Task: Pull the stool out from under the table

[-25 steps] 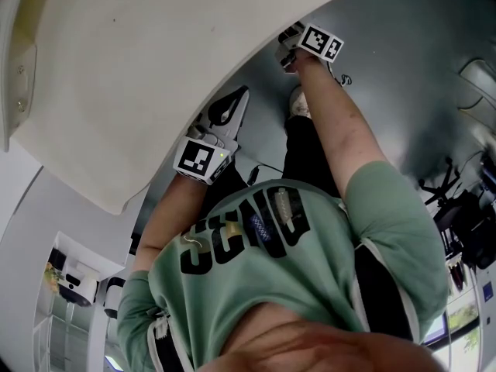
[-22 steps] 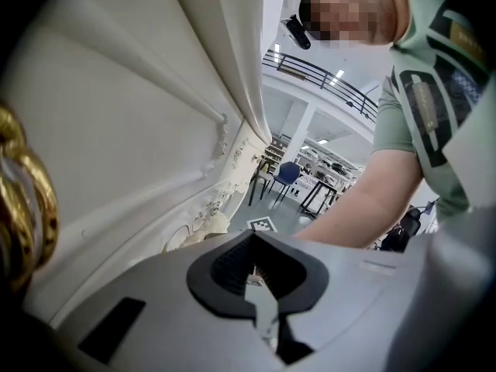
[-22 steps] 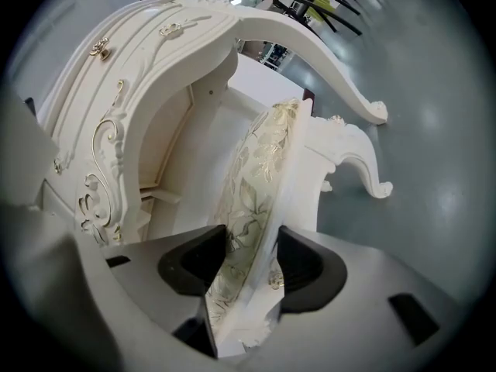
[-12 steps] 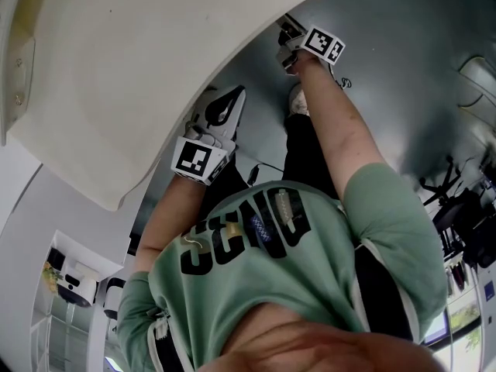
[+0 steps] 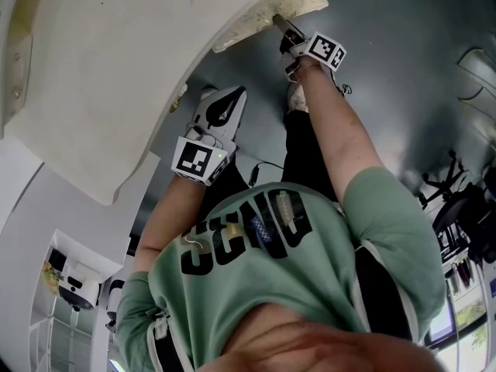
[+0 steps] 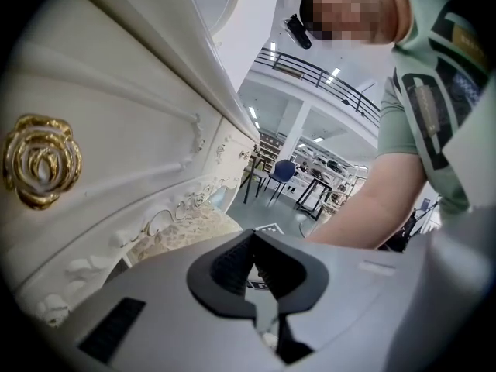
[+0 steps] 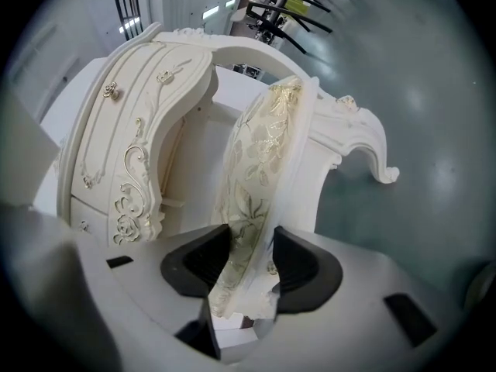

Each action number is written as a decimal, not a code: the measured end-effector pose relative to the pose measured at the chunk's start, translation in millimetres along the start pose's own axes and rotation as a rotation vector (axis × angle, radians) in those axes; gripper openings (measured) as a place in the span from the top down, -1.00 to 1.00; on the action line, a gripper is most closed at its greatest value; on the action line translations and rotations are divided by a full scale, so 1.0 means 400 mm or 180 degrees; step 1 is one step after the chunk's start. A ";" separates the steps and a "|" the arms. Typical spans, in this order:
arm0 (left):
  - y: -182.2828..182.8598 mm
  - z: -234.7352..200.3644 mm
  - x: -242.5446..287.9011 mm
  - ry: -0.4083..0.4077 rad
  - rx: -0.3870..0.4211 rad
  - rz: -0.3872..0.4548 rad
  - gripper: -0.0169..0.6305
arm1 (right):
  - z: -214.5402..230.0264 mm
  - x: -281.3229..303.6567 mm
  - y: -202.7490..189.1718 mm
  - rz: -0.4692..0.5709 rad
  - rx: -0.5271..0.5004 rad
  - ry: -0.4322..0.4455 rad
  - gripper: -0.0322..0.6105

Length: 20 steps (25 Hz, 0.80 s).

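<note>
Table [image 5: 93,91] fills the upper left of the head view, white, carved, with a kneehole between the drawer banks. Stool [image 7: 263,153] sits mostly in that kneehole. Its floral seat runs edge-on towards the right gripper camera, and the near corner pokes out just past the tabletop rim in the head view. One scrolled leg [image 7: 372,149] shows on the grey floor [image 5: 403,53]. Right arm [image 5: 341,130] is stretched almost straight, reaching low under the rim, presumably because the seat edge is the only grabbable part clear of the table. Right gripper [image 7: 248,262] points a little downward with its jaws partway open. They've just been closing, and the padded seat edge is now pinched between them, both pads on it. I'd read that as a grip good enough for a straight pull back, though a thin hold on a soft edge could slip. Left arm is bent and tucked close to the body. Left gripper [image 6: 252,266] hangs beside the drawer front near the gold rose knob [image 6: 40,160], touching nothing, jaws together and empty. It looks parked out of the pull path.
</note>
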<state>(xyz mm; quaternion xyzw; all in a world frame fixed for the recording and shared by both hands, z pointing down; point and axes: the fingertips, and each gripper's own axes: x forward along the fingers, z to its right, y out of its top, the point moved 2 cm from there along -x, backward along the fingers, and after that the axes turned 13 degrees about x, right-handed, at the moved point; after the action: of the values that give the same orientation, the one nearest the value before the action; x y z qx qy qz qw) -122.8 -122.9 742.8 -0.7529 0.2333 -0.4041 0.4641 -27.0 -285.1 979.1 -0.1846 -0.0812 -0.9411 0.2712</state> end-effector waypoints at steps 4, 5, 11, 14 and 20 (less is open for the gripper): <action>-0.006 0.026 -0.004 -0.0040 0.0018 -0.0028 0.92 | 0.030 -0.055 -0.014 0.0082 0.0083 0.0006 0.37; -0.006 0.033 -0.005 -0.0051 0.0025 -0.0030 0.92 | 0.037 -0.068 -0.017 0.0099 0.0101 0.0002 0.37; -0.005 0.080 -0.006 -0.0130 0.0079 -0.0052 0.92 | 0.075 -0.156 -0.031 0.0142 0.0180 -0.0031 0.38; -0.007 0.124 -0.010 -0.0167 0.0102 -0.0041 0.92 | 0.101 -0.215 -0.046 0.0147 0.0212 -0.0046 0.38; -0.020 0.180 -0.012 -0.0237 0.0109 -0.0052 0.92 | 0.134 -0.274 -0.064 0.0135 0.0241 -0.0101 0.35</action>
<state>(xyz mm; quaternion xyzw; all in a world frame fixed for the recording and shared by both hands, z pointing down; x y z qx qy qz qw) -66.1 -78.9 730.7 -0.7613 0.2027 -0.3835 0.4820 61.4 -197.3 984.3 -0.1908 -0.1171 -0.9284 0.2966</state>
